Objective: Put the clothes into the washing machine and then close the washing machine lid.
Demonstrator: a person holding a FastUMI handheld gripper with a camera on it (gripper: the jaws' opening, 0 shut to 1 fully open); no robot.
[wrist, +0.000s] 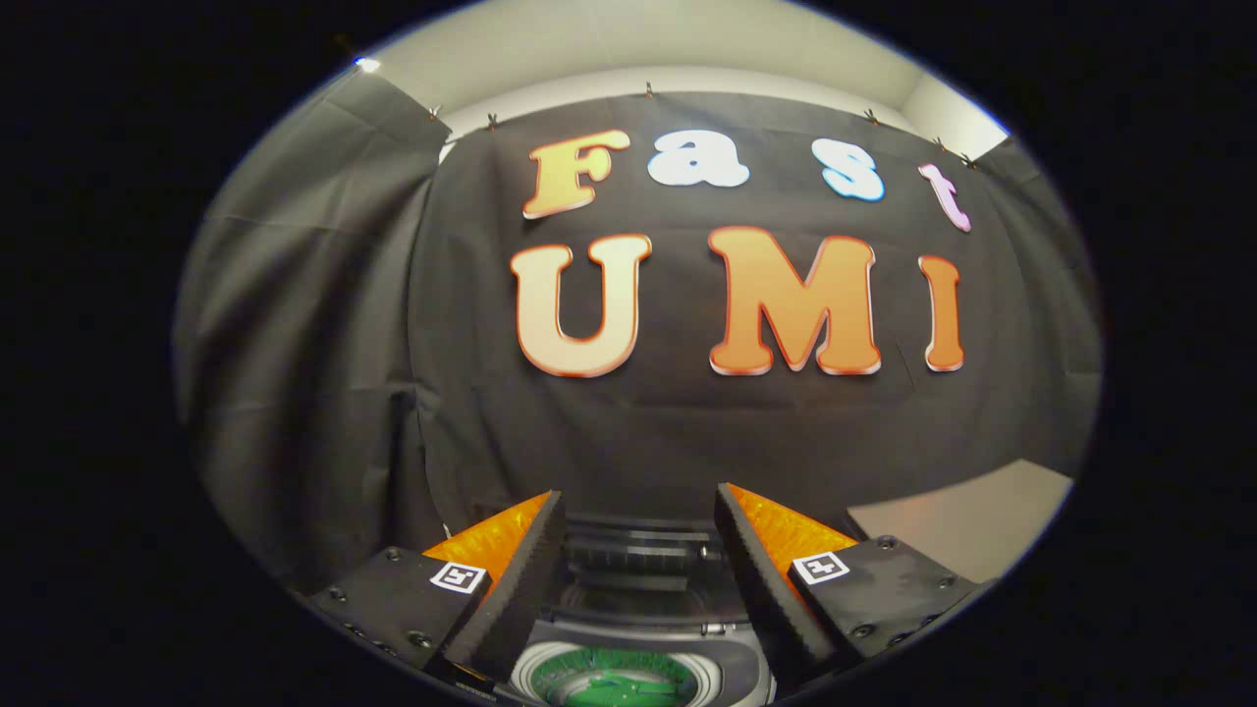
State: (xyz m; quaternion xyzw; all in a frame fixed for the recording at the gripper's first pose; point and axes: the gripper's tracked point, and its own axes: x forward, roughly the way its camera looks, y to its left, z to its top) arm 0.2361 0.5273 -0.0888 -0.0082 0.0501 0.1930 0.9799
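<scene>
The gripper (638, 511) is held wide apart and empty above the washing machine (638, 628); something green (614, 679) is seen in its drum; no label can be read.

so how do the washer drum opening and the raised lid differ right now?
Drum opening: round, pale-rimmed, green inside, low between the gripper fingers. Lid: dark, raised behind the opening, nearer the fingertips. The opening faces upward; the lid stands up. Both belong to the washing machine and sit between the open, empty fingers.

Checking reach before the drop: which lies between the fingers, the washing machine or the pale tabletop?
The washing machine, its round green-filled opening between the open gripper; the pale tabletop lies off beside one finger.
</scene>
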